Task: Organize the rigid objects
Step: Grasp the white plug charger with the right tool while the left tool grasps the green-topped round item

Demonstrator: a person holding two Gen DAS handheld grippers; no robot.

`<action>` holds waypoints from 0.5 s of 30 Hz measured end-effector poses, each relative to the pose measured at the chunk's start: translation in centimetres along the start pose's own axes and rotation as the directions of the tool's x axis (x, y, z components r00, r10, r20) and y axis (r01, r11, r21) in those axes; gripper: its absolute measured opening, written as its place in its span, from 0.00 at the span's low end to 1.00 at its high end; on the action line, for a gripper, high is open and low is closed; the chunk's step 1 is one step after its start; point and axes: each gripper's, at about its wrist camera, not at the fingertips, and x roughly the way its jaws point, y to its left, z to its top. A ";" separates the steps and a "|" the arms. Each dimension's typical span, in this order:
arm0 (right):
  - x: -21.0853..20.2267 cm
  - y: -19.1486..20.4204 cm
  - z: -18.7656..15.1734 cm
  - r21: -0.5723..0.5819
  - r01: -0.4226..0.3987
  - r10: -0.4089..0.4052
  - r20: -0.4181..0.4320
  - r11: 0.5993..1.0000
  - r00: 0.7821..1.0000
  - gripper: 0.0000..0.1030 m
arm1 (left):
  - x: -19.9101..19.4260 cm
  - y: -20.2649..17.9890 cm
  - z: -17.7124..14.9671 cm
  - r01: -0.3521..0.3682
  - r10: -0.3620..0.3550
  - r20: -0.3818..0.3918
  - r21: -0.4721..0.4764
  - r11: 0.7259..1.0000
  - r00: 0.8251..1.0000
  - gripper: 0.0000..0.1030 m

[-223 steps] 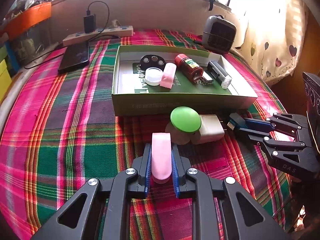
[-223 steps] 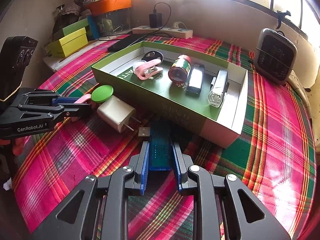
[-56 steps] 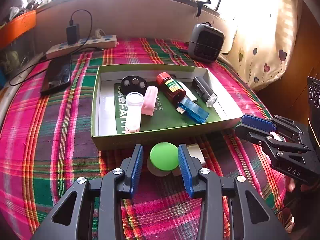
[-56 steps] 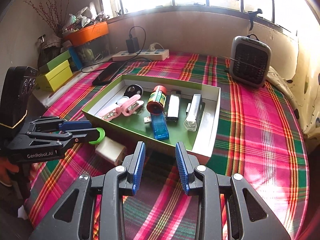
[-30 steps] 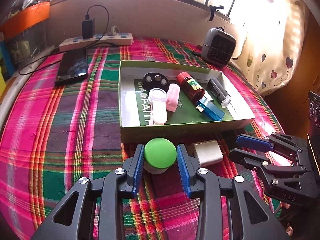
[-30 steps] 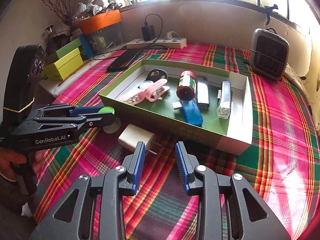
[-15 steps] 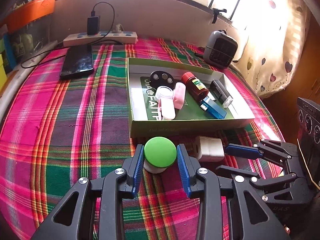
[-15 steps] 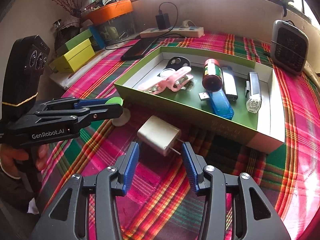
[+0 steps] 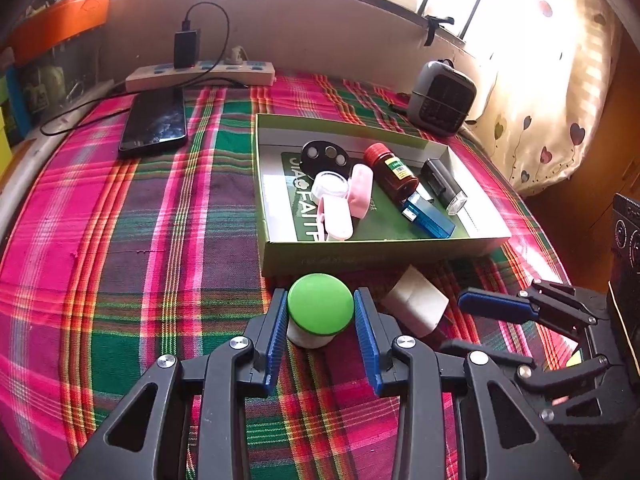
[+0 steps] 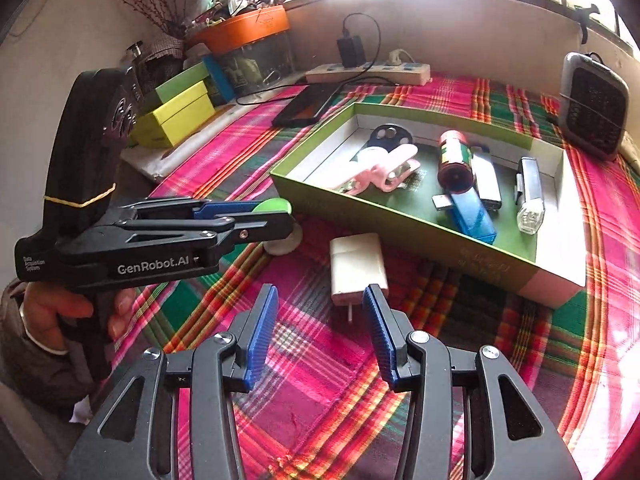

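Left wrist: my left gripper [image 9: 320, 316] clamps the green-lidded jar [image 9: 320, 306], the box [image 9: 280, 258] just ahead; I'd lift straight; right wrist: my right gripper [image 10: 320, 314] gapes empty, the charger [image 10: 358, 266] just ahead; centre before closing

Left wrist view: mounted behind the left hand-held gripper [image 9: 321, 312], low and close over the plaid-covered bench [image 9: 120, 240], angled downward toward the window wall.

Right wrist view: mounted behind the right hand-held gripper [image 10: 320, 312], likewise low, tilted down, facing the same wall from further right.

Shared ground: the green box [image 9: 360, 252] [image 10: 400, 232], white charger [image 9: 416, 304] [image 10: 358, 264], power strip [image 9: 200, 74] [image 10: 368, 70]; each view catches the other gripper at its side.
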 end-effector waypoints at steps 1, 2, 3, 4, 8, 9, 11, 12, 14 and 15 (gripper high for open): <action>0.1 -0.1 0.1 0.003 0.040 -0.040 0.005 0.999 0.999 0.44 | 0.0 0.0 0.0 -0.002 0.002 -0.002 0.000 1.000 1.000 0.31; 0.3 -0.3 0.2 0.010 0.075 -0.075 0.008 0.997 0.997 0.44 | 0.0 0.0 0.0 -0.002 0.002 -0.003 -0.001 1.000 1.000 0.31; 0.6 -0.5 0.3 0.020 0.091 -0.092 0.008 0.996 0.996 0.44 | 0.1 0.0 -0.1 -0.002 0.002 -0.004 -0.001 1.000 1.000 0.31; 0.9 -0.8 0.3 0.032 0.092 -0.093 0.004 0.995 0.996 0.44 | 0.1 0.0 -0.1 -0.006 0.006 -0.007 -0.001 1.000 1.000 0.31; 1.9 -1.5 0.4 0.036 0.099 -0.099 -0.013 0.994 0.995 0.49 | 0.4 -0.2 -0.1 -0.010 0.010 -0.013 0.002 1.000 1.000 0.31; 2.0 -1.6 0.5 0.036 0.100 -0.099 -0.014 0.994 0.995 0.50 | 0.6 -0.2 -0.1 -0.012 0.013 -0.016 0.003 1.000 1.000 0.31; 2.2 -1.6 0.6 0.033 0.098 -0.098 -0.011 0.995 0.995 0.50 | 0.8 -0.2 0.0 -0.014 0.014 -0.020 0.004 1.000 1.000 0.31; 2.2 -1.6 0.6 0.030 0.097 -0.097 -0.010 0.995 0.995 0.50 | 0.9 -0.2 0.0 -0.012 0.012 -0.021 0.003 1.000 1.000 0.31; 2.6 -1.6 0.8 0.024 0.100 -0.100 -0.016 0.995 0.995 0.50 | 1.0 -0.2 0.0 -0.013 0.013 -0.023 0.002 1.000 1.000 0.31; 2.7 -1.5 0.9 0.020 0.102 -0.102 -0.019 0.995 0.995 0.50 | 1.0 -0.2 -0.1 -0.013 0.013 -0.024 0.003 1.000 1.000 0.31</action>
